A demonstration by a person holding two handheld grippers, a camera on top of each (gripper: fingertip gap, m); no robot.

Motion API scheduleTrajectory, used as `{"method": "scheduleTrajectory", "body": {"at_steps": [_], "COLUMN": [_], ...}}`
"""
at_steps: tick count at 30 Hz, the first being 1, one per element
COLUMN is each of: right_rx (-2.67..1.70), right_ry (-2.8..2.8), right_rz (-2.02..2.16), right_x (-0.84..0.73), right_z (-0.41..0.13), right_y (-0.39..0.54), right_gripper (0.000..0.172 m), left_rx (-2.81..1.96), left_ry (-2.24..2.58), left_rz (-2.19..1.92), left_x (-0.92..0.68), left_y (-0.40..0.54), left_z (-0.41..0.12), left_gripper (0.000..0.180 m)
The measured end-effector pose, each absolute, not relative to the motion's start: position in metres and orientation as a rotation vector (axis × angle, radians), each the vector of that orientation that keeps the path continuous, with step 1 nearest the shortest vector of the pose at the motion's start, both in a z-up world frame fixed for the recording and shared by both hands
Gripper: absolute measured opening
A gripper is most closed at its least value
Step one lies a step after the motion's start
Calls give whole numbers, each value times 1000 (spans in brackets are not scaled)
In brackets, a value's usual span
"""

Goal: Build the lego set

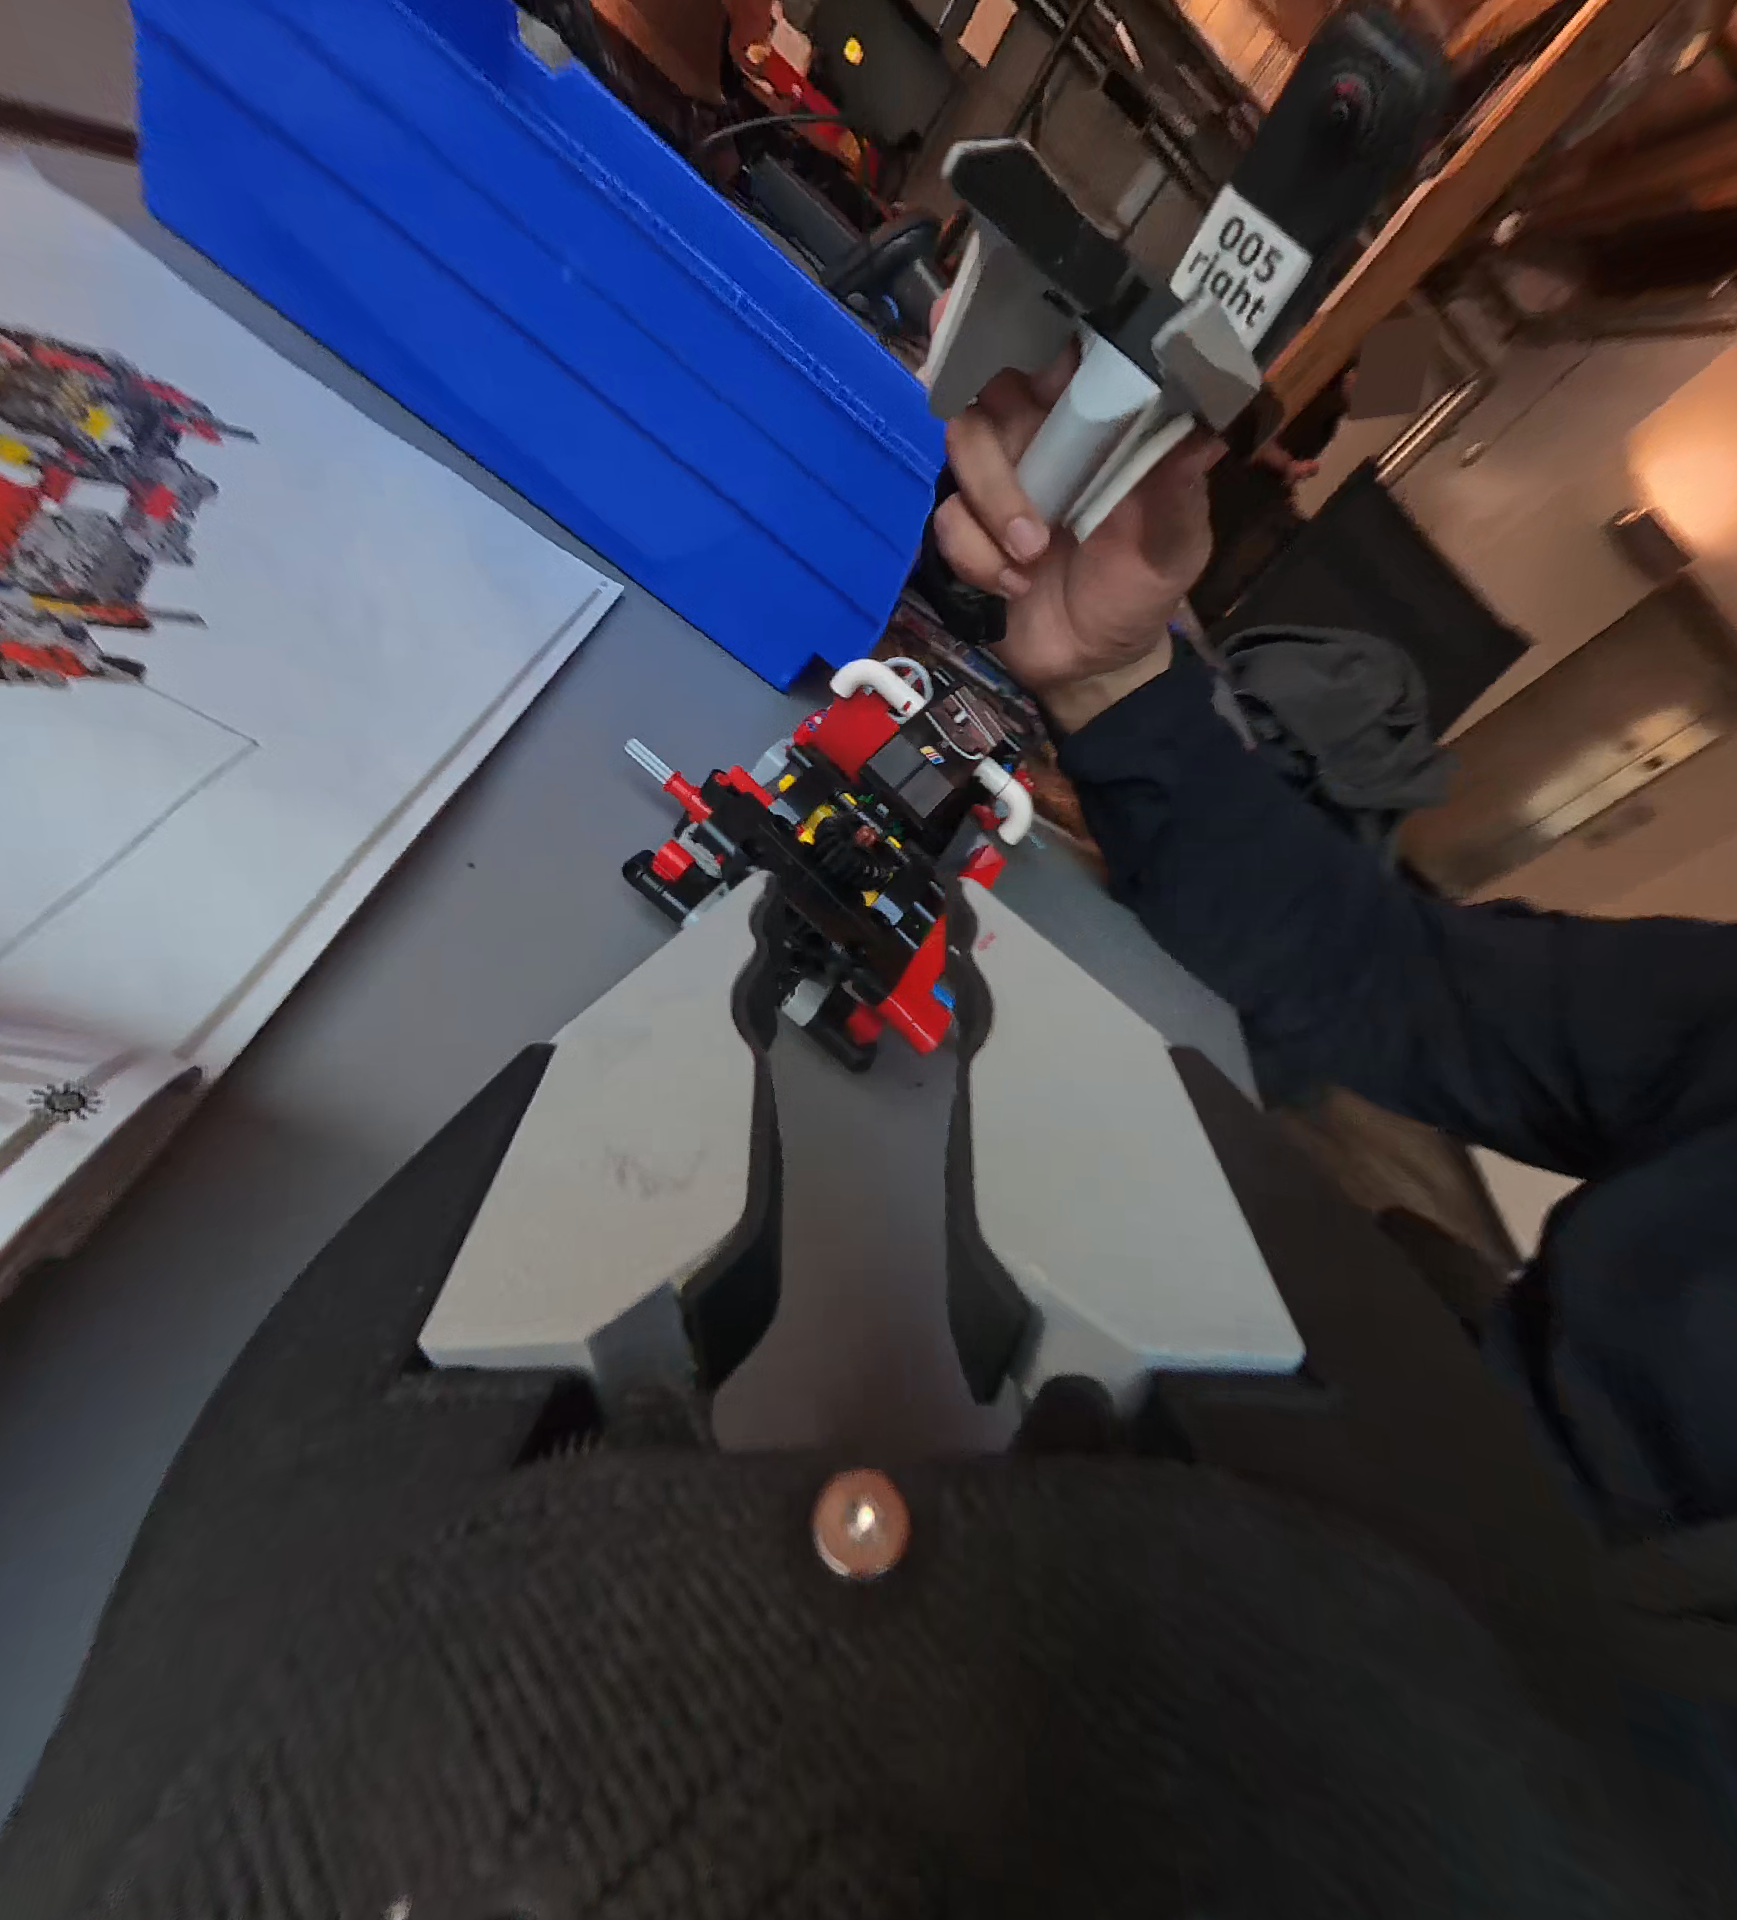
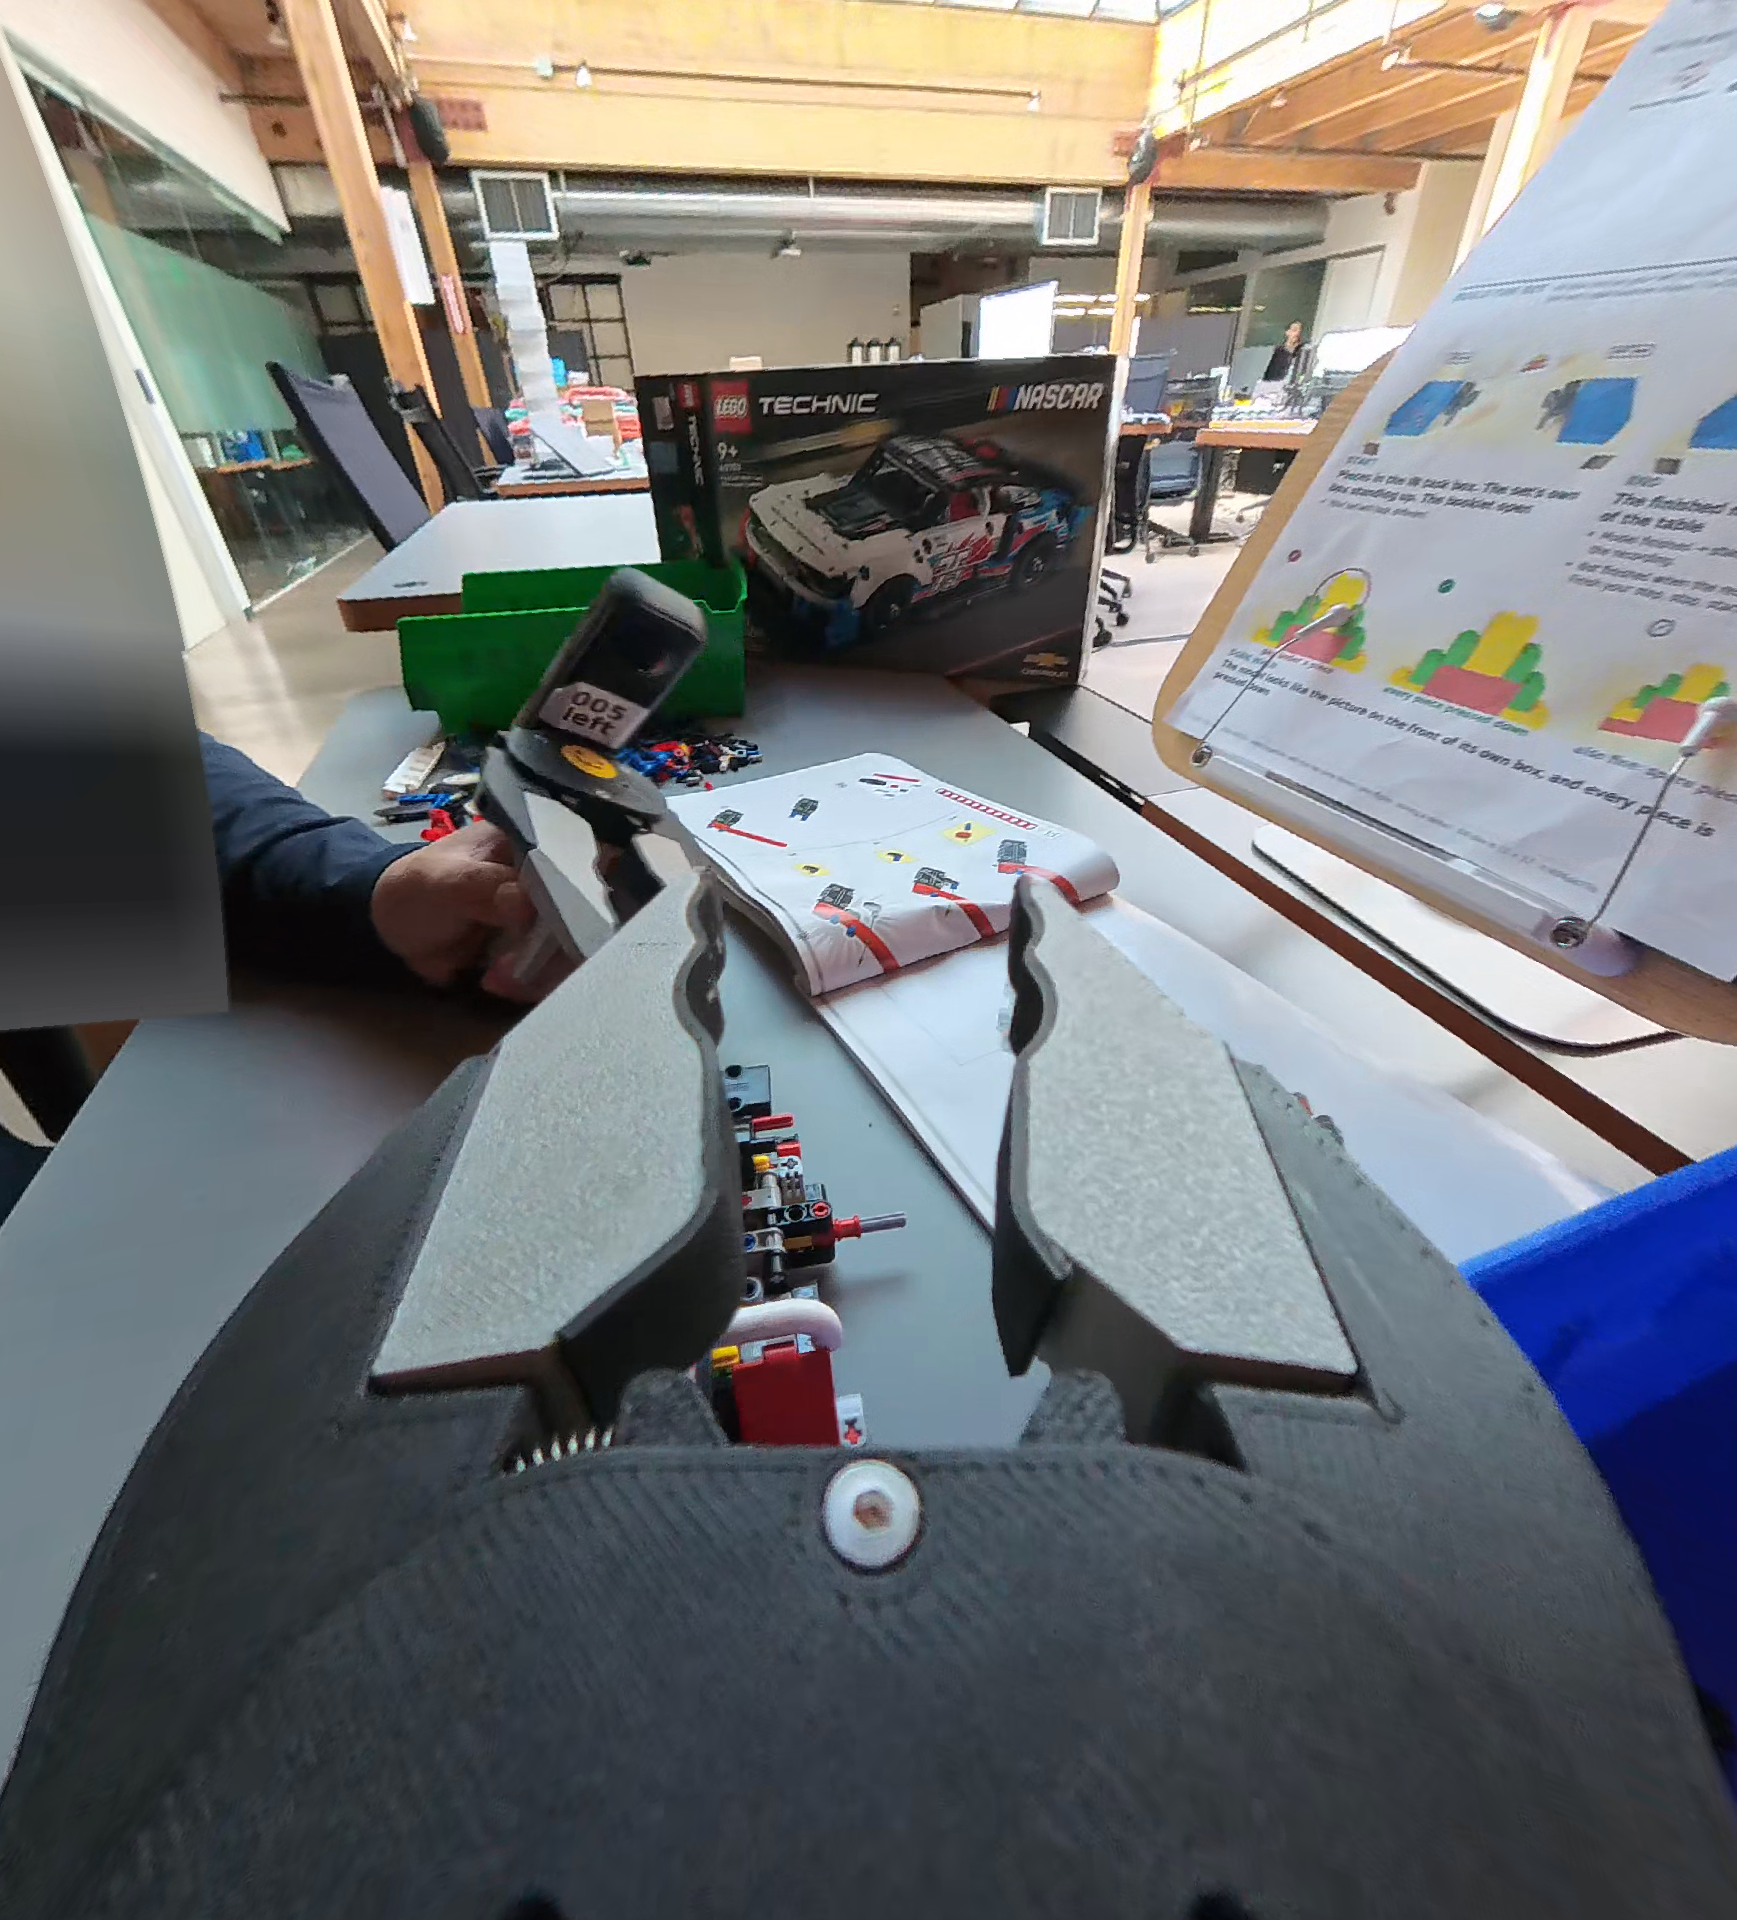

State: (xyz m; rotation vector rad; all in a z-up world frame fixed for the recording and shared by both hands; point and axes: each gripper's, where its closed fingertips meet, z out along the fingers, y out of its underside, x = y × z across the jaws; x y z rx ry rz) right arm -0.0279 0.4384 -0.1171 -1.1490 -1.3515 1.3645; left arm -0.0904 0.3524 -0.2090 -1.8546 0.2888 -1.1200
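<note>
Model: red-and-black brick build (image 1: 833, 842) on grey counter (image 1: 490, 935), at 12 o'clock from left gripper (image 1: 859, 966).
Left jaws: parted, flanking model's near end; pad contact unclear.
Right gripper (image 2: 864, 956): jaws released, bare, above model.
Surroundings: instruction booklet (image 2: 905, 862) at 12 o'clock of right gripper, blue bin (image 1: 531, 312) at 11 o'clock of left.

A red-and-black brick model (image 1: 843, 852) sits on the grey table (image 1: 428, 935).
</note>
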Motion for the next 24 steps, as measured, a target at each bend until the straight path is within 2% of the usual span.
{"method": "scheduleTrajectory", "body": {"at_steps": [5,24], "right_rx": [-1162,-1183], "right_ry": [-1341,-1432], "right_rz": [1379,1305], "right_x": [-29,-39], "right_z": [-121,-139], "right_y": [440,432], "right_gripper": [46,40], "left_rx": [-1891,-1888], "left_ry": [360,353], "left_rz": [-1095,-1121], "left_x": [-80,-80], "left_y": [348,348], "left_z": [-214,-214], "left_gripper": [24,20]}}
